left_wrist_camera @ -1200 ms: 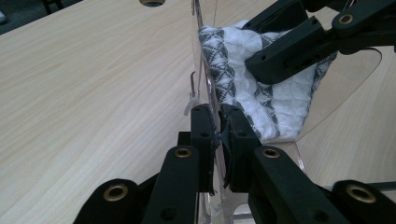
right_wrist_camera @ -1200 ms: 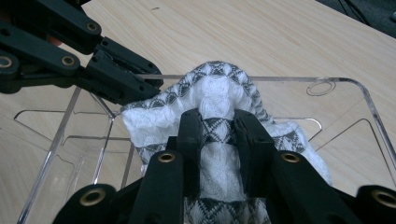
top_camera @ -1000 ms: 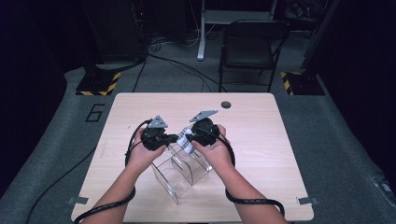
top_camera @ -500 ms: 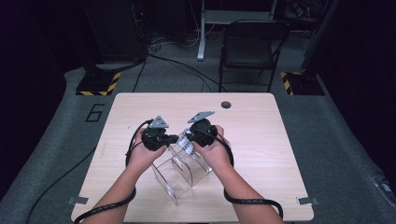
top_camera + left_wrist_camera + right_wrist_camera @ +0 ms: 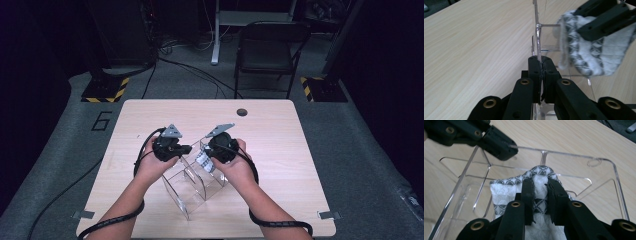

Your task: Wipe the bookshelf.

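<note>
Mid-stow: left gripper (image 5: 541, 65) fingers clamped on clear acrylic divided organizer (image 5: 192, 187) wall; right gripper (image 5: 540, 185) fingers pinching white/grey patterned cloth (image 5: 510, 192) over compartment. Next, prob. lower cloth in, release.

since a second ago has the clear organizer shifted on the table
No. In the high view the clear organizer sits at the same spot against the table's near edge and the dark hole.
</note>
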